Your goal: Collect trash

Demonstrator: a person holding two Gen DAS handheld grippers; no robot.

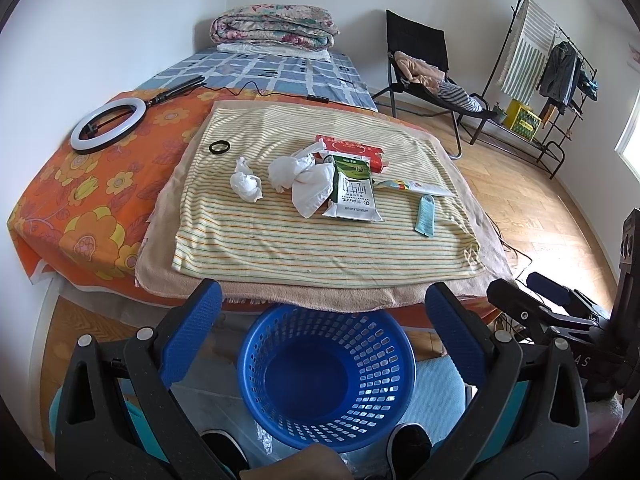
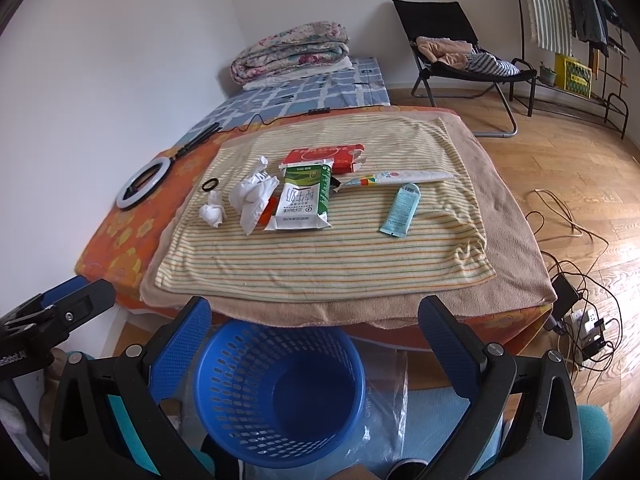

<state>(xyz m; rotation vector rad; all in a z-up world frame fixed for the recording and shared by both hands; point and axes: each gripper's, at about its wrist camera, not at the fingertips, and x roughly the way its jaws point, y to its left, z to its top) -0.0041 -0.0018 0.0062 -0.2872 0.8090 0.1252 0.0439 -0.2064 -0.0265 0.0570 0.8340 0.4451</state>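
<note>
Both grippers, left [image 1: 322, 316] and right [image 2: 314, 326], released, empty, above blue basket [image 2: 224, 400] on floor. Trash, with milk carton [image 2: 304, 202] and crumpled tissue [image 2: 212, 210], lay on striped towel [image 2: 320, 264] on bed. Risks: light tissue slipping from pinch; towel snagged with it; drop missing basket.

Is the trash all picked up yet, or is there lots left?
Nothing looks done yet: the blue basket is empty. Nothing is in hand either; the left claw and the right claw are both open over it. Left on the striped towel: crumpled tissues, milk carton, red box, tube and blue sachet.
</note>
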